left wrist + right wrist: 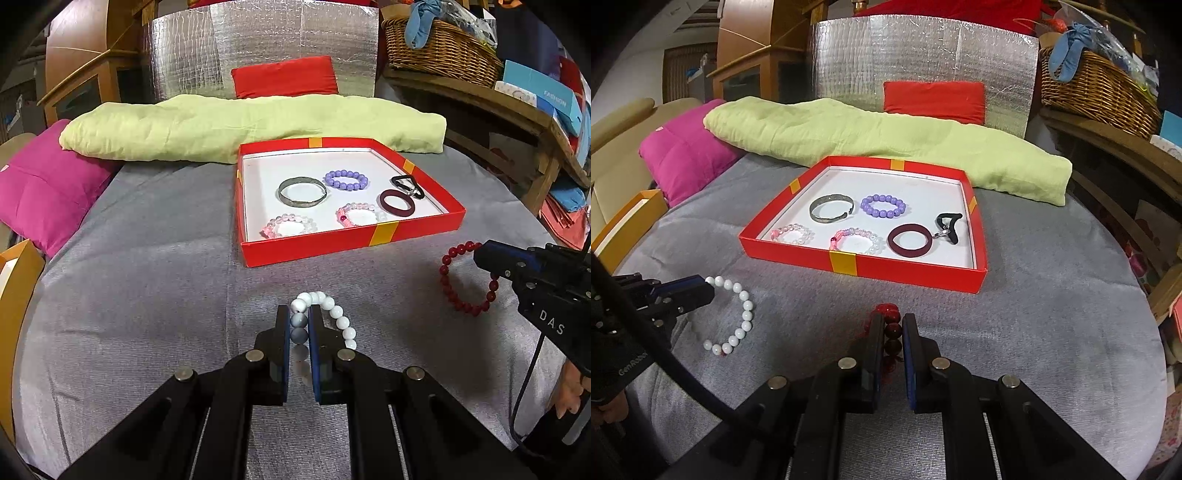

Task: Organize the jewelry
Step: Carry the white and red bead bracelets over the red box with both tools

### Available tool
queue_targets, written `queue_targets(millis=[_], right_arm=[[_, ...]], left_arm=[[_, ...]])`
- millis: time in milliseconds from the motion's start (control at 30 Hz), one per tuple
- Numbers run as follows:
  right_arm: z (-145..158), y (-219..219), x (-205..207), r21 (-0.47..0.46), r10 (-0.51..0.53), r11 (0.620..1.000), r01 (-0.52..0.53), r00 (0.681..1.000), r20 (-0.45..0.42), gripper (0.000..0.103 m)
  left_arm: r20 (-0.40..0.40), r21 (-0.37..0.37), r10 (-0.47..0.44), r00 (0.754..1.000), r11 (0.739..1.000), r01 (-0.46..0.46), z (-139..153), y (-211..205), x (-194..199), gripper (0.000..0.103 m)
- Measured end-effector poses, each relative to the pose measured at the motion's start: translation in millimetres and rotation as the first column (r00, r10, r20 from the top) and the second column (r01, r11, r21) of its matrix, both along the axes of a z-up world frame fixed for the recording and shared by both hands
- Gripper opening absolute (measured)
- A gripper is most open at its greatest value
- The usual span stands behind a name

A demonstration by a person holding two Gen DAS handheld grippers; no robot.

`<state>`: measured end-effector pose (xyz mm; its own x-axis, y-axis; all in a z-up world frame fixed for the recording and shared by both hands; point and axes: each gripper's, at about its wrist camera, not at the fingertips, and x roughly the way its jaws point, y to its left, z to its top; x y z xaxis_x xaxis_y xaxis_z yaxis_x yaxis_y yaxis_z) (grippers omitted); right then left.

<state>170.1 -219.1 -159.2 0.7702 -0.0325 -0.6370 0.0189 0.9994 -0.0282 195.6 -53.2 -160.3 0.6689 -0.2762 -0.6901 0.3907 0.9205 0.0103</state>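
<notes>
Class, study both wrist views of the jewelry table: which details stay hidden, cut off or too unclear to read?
- White bead bracelet, left wrist view: its near beads sit behind the left gripper fingers.
- Dark red bead bracelet, right wrist view: mostly covered by the right gripper.
- Black heart-shaped clip, both views: too small to identify.
- Wicker basket: contents cut off by the top edge.

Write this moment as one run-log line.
left gripper: shut on white bead bracelet | right gripper: shut on red bead bracelet | red box: six pieces inside
</notes>
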Motion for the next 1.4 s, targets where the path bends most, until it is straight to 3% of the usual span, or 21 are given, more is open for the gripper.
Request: queue_targets(millis=[267, 600, 933, 1200, 1400], right_arm=[[3, -4, -1, 0.035, -0.006, 0.999, 0.005, 1.0, 0.007, 0.011], [11, -14, -1, 0.164, 0.009, 0.986, -0.013, 1.0, 0.024, 0.011], [9, -49, 2, 0.42, -0.009, 0.907, 0.008, 1.0, 0.001, 0.011], [1, -76, 5, 0.492, -0.061, 0.868, 0.071, 0.997, -0.037, 0.011], [10, -79, 0, 0.518, -0.06, 0.854, 0.054, 0.998, -0.004, 0.011]], left_arm=[[0.011, -0.013, -0.002, 1.0, 1.0, 0.002, 3, 1, -2, 0.01], [0.032, -0.053, 0.024, 0.999, 0.998, -0.023, 13, 8, -2, 0.01], [0.062, -0.071, 0.015, 0.998, 0.997, -0.011, 22, 10, -5, 0.01], [0.057, -0.072, 0.004, 0.998, 0.997, 0.0, 23, 8, -6, 0.01], [0.057, -0.091, 0.005, 0.998, 0.996, 0.0, 26, 9, -6, 0.01]])
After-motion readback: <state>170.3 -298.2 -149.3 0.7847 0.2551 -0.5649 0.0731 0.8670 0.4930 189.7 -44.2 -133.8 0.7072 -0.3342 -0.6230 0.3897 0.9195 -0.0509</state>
